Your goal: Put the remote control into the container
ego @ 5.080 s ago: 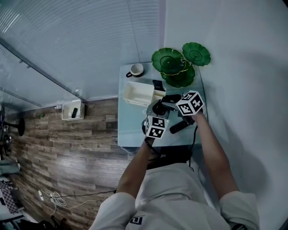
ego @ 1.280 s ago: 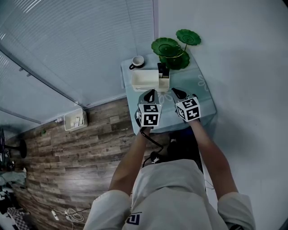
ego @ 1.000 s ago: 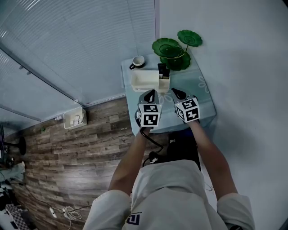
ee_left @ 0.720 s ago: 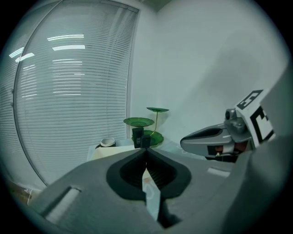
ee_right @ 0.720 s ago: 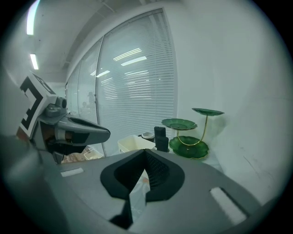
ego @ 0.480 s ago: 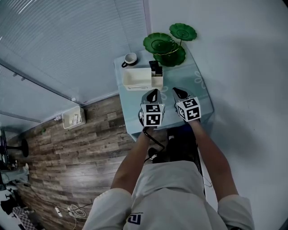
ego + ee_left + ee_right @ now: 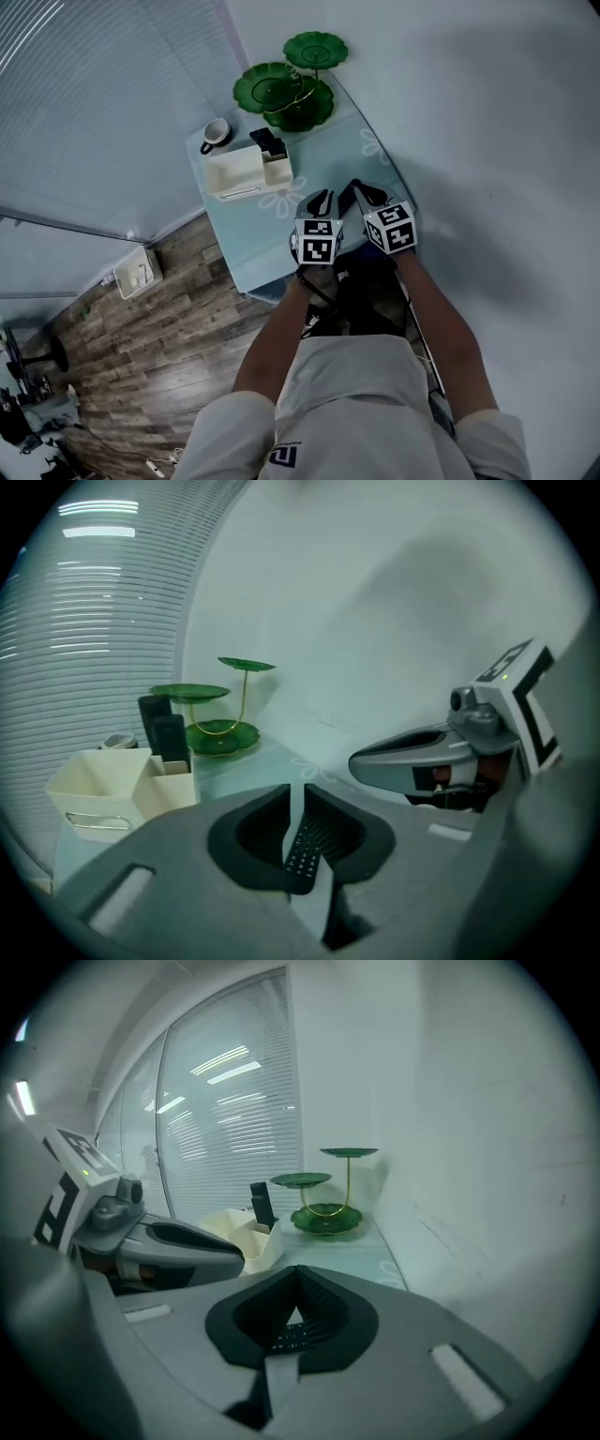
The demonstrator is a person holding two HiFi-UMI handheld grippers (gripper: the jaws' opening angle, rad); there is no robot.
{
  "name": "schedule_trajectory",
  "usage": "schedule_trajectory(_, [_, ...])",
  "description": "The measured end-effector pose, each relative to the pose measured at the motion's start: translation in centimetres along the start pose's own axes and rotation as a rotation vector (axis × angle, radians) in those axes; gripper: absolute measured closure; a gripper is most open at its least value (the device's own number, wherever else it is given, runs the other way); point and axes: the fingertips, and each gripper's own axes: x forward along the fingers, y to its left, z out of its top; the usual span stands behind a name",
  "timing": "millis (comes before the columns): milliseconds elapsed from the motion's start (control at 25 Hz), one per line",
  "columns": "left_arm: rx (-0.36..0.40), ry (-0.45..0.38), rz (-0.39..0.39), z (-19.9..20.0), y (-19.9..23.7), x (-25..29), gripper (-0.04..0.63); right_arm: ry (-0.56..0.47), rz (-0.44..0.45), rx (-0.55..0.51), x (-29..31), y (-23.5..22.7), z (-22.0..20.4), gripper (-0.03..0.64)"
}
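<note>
Two pairs of jaws bare over the table, remote control in the container

Pale, glass-topped table with a faint flower print, set against a white wall; wood-plank floor along its left side. Filling the far corner, a green tiered stand: three scalloped dishes on a gold stem. White container just in front of that stand, toward the table's left edge; splits into one wide compartment and a narrow one at the end nearer the stand. Low over the near half of the table, the left gripper, side by side with the right gripper, both well apart from the container. Left jaws just opening, parted by a thin slit; only table surface visible through the gap, nothing gripped. Right jaws pressed together, pinching nothing. White cup at the far left corner, just behind the container. Dark remote control upright in the narrow compartment, top well above the rim, close beside a taller dark slab in the same compartment; touching or not, cannot tell.
</note>
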Motion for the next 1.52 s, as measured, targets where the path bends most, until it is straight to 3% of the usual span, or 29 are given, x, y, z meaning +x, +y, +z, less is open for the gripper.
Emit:
schedule_trajectory(360, [0.098, 0.130, -0.089, -4.0, -4.4, 7.5, 0.486, 0.054, -0.008, 0.013, -1.6, -4.6, -5.4, 0.614])
schedule_trajectory(560, [0.181, 0.237, -0.095, -7.2, -4.2, 10.5, 0.384, 0.082, -0.007, 0.007, -1.8, -6.1, -7.3, 0.614])
schedule_trajectory(720, [0.199, 0.332, -0.115, -9.4, -4.1, 11.4, 0.346, 0.114, 0.003, -0.002, -1.9, -6.2, -7.9, 0.614])
schedule_trajectory(920, [0.182, 0.390, -0.148, -10.9, -3.5, 12.1, 0.344, 0.151, 0.053, -0.038, -0.1, -4.7, -7.5, 0.614])
schedule_trajectory(1320, [0.219, 0.483, -0.169, -11.3, -2.7, 12.8, 0.344, 0.162, 0.098, -0.061, 2.0, -3.2, -6.5, 0.614])
schedule_trajectory(1520, [0.238, 0.470, -0.198, -10.9, -2.7, 12.6, 0.373, 0.170, 0.088, -0.043, 2.2, -3.5, -6.5, 0.614])
